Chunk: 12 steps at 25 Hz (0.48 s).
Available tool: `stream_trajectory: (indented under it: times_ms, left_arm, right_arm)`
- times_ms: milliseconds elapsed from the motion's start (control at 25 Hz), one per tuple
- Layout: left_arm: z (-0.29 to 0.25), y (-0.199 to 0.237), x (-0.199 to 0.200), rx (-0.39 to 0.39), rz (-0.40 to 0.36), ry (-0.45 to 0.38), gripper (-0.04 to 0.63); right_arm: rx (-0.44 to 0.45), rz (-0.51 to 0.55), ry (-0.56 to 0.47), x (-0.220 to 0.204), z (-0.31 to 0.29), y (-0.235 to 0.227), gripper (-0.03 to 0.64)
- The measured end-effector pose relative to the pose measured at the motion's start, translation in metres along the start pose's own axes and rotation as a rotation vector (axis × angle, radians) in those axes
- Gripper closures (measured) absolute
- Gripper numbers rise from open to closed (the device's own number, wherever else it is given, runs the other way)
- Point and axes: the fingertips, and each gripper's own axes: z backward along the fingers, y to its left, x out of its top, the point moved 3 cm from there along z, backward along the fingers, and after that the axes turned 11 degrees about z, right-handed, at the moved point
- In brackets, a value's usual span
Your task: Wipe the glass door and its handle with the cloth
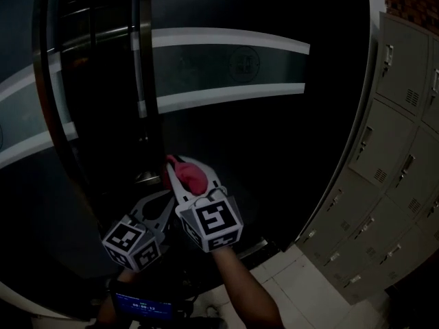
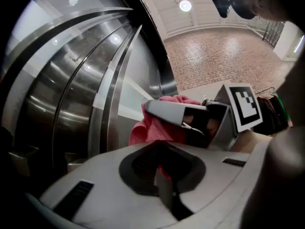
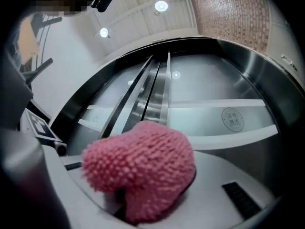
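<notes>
The right gripper's (image 1: 192,181) fingers (image 1: 176,184) are clamped on the one pink cloth (image 3: 143,171), whose nubby bulk bulges up over them and hides their tips. The left gripper's (image 2: 164,194) fingers (image 2: 164,191) are pressed together. A sliver of pink shows just past them, and I cannot tell whether they pinch it. The two grippers sit side by side, the left one's tips close against the right one's side. The cloth is held low in front of the dark glass door (image 1: 274,136), near the foot of its single upright steel handle (image 1: 145,60); whether it touches either is unclear. Two frosted bands (image 1: 226,41) cross the glass. A bank of grey lockers (image 1: 391,177) stands to the right.
</notes>
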Motion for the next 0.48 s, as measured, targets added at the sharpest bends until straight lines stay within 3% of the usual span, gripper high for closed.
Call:
stream_trajectory:
  times_ms: [200, 480]
  left_arm:
    - [-0.057, 0.020, 0.011, 0.047, -0.009, -0.038, 0.583]
    - [-0.104, 0.037, 0.012, 0.125, -0.031, -0.019, 0.583]
  right_arm:
    - [0.058, 0.013, -0.050, -0.013, -0.059, -0.068, 0.563]
    - [0.160, -0.032, -0.098, -0.036, -0.116, -0.100, 0.563]
